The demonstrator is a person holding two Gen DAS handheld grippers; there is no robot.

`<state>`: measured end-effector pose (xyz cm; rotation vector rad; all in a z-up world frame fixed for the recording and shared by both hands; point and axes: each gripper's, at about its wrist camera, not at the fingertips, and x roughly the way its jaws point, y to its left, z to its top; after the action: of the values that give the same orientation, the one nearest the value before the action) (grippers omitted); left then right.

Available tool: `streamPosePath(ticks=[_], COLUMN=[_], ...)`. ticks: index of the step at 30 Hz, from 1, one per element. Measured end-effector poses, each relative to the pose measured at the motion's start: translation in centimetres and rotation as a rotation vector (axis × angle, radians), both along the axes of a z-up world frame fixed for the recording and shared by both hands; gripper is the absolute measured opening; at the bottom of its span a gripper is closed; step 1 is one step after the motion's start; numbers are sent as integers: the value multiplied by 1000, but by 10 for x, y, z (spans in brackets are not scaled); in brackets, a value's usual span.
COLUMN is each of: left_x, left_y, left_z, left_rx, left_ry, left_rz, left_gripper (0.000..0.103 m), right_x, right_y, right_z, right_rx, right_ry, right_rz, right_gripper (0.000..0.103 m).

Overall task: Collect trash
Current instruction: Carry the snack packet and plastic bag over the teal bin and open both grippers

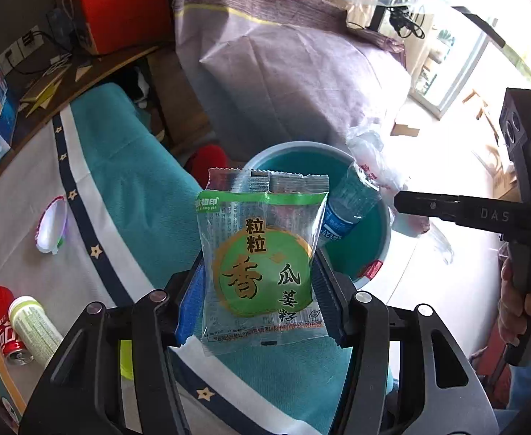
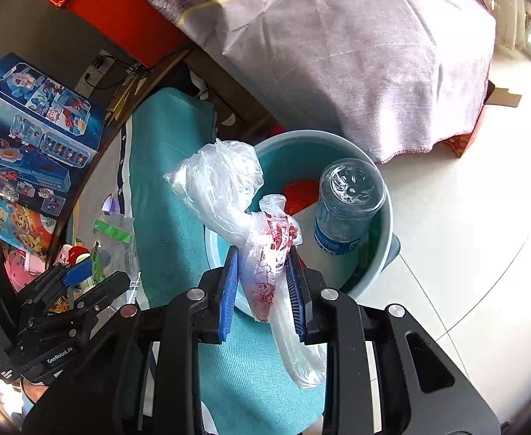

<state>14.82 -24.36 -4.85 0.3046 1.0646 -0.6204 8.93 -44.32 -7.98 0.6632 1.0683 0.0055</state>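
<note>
Teal bedspread (image 1: 127, 188) runs beside the basin (image 2: 381, 253). Left gripper (image 1: 262, 282) pinches a seed packet (image 1: 262, 253), right gripper (image 2: 262, 282) a plastic bag (image 2: 229, 188), both just short of the basin rim. Light stuff could drift and miss.

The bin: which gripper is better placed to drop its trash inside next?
Probably the right. The right gripper holds the plastic bag already at the bin's near rim. The left gripper holds the snack packet further back, over the teal cloth.
</note>
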Motion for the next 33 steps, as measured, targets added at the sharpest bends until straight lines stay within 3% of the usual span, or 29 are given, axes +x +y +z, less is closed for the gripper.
streamPosePath(ticks=[7, 9, 11, 12, 18, 23, 28, 29, 30, 32, 33], left_x=[12, 14, 16, 16, 20, 21, 21, 21, 20, 20, 20], left_y=[-32, -38, -41, -41, -34, -26, -20, -19, -17, -14, -12], left_z=[-18, -20, -24, -25, -28, -28, -27, -27, -27, -28, -28], left_rx=[26, 35, 52, 55, 55, 34, 13, 10, 6, 4, 2], left_ry=[31, 30, 31, 31, 49, 64, 84, 87, 90, 99, 102], left_rz=[-23, -27, -21, -19, 0, 23, 35, 36, 38, 42, 43], left_gripper=[62, 66, 79, 80, 83, 93, 94, 94, 94, 94, 94], right_x=[9, 13, 16, 17, 26, 32, 38, 39, 39, 40, 40], right_y=[-14, -16, -17, -17, -13, -8, -1, 1, 3, 5, 7], right_z=[-7, -9, -12, -14, -22, -21, -16, -14, -13, -10, -8], right_rx=[22, 21, 20, 21, 28, 23, -3, -11, -17, -31, -37], right_ry=[8, 14, 22, 26, 46, 50, 49, 47, 44, 37, 35], right_rz=[-15, -14, -11, -10, -1, 12, 29, 33, 33, 26, 24], right_gripper=[25, 25, 25, 25, 25, 25, 29, 35, 49, 67, 69])
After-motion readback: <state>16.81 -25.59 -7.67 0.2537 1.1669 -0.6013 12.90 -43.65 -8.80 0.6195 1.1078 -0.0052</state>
